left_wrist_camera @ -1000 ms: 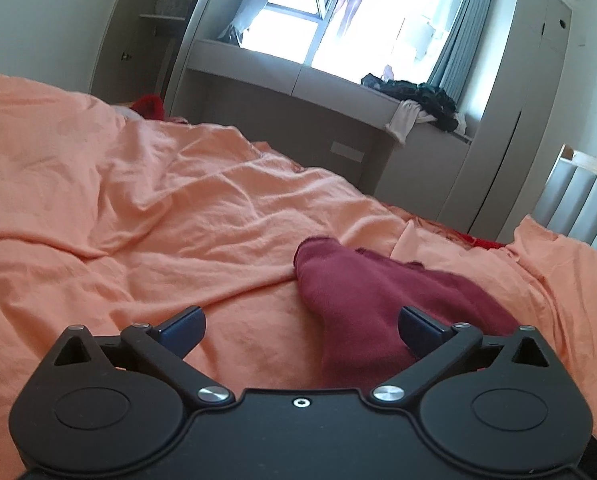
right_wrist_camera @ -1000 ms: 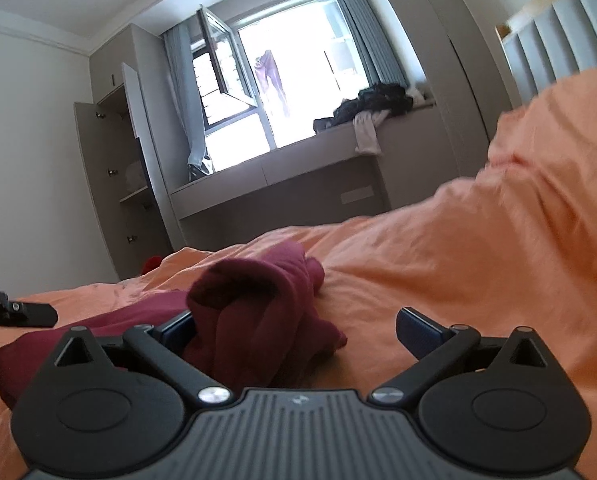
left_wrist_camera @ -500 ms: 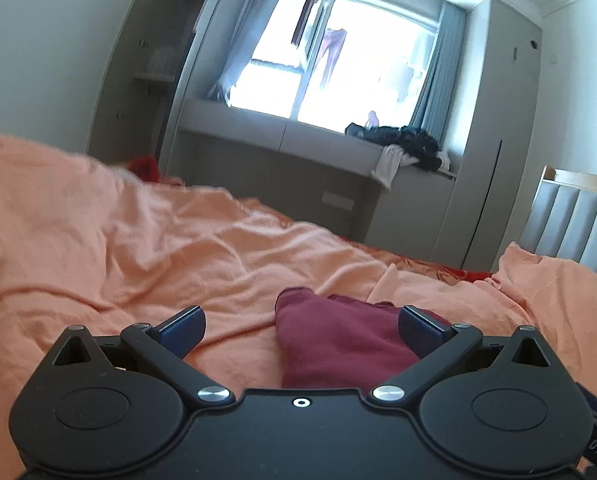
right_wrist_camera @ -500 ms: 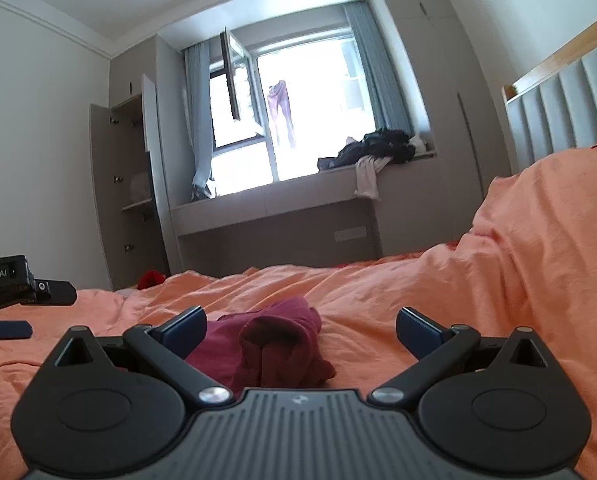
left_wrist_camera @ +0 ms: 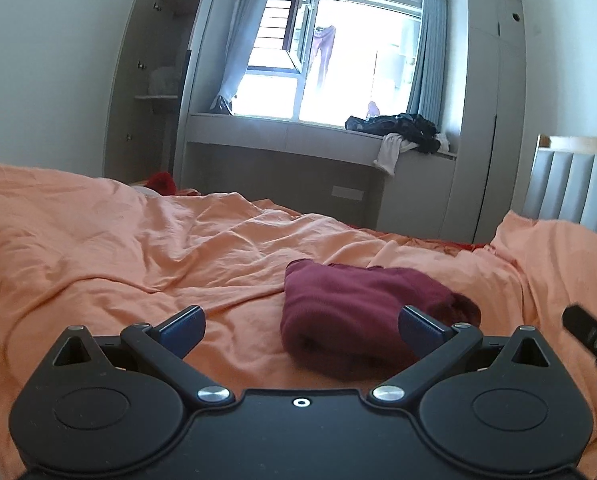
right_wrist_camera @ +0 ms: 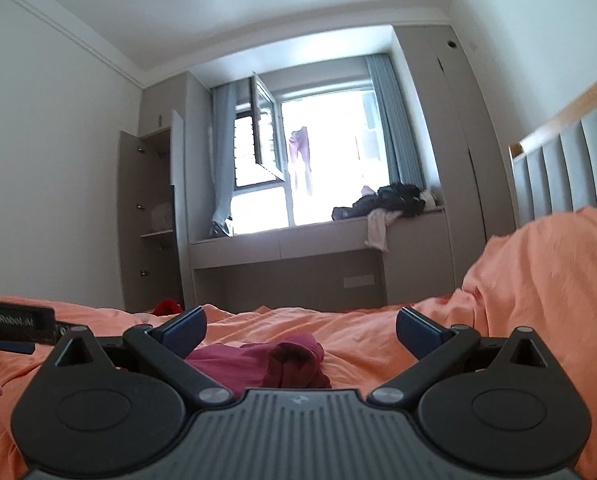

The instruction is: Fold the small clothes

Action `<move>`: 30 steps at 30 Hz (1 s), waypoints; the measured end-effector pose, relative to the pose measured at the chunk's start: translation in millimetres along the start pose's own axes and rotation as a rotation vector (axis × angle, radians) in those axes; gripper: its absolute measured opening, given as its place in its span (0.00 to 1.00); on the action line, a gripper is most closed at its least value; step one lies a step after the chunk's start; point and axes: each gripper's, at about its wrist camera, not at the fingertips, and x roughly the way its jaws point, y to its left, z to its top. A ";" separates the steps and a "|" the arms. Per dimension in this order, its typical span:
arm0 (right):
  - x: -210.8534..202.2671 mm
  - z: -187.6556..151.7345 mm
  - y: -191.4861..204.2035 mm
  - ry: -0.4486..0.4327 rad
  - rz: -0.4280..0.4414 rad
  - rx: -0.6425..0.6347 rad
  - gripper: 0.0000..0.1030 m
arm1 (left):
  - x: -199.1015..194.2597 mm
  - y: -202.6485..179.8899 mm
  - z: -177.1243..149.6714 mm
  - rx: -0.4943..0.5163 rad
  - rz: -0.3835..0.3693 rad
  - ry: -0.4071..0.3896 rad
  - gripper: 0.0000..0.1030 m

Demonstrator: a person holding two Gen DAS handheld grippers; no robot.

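A folded dark red garment (left_wrist_camera: 354, 312) lies on the orange bed sheet (left_wrist_camera: 138, 264). It also shows in the right wrist view (right_wrist_camera: 274, 364), low between the fingers. My left gripper (left_wrist_camera: 300, 326) is open and empty, held just short of the garment and apart from it. My right gripper (right_wrist_camera: 300, 326) is open and empty, raised and pulled back from the garment. Part of the right gripper shows at the right edge of the left wrist view (left_wrist_camera: 590, 336). Part of the left gripper shows at the left edge of the right wrist view (right_wrist_camera: 16, 324).
A grey window bench (left_wrist_camera: 298, 136) with a pile of dark clothes (left_wrist_camera: 402, 128) stands beyond the bed. An open cabinet (left_wrist_camera: 158, 92) stands at the left. A padded headboard (left_wrist_camera: 570, 188) is at the right. A red item (left_wrist_camera: 162, 182) lies past the bed's far edge.
Both grippers have drawn back and tilted up from the garment. The right gripper, which had the garment bunched against its left finger, now has it lying lower and farther away.
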 end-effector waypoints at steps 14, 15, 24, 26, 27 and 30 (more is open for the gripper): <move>-65.2 -7.2 19.5 -0.002 -0.019 -0.044 1.00 | -73.0 11.4 -39.5 0.028 0.089 -0.037 1.00; -68.0 -9.6 20.6 0.003 -0.020 -0.052 1.00 | -77.1 12.4 -44.5 0.012 0.091 -0.040 1.00; -89.5 -30.1 17.0 0.037 -0.053 -0.089 1.00 | -81.3 -1.7 -64.5 0.030 0.065 -0.013 1.00; -90.3 -33.2 13.0 0.043 -0.058 -0.091 1.00 | -81.1 -6.7 -66.5 0.043 0.067 -0.012 1.00; -89.9 -34.5 11.9 0.046 -0.061 -0.090 1.00 | -80.5 -8.8 -67.8 0.048 0.067 -0.012 1.00; -88.8 -38.8 6.9 0.059 -0.065 -0.080 1.00 | -78.1 -11.6 -71.3 0.063 0.068 -0.009 1.00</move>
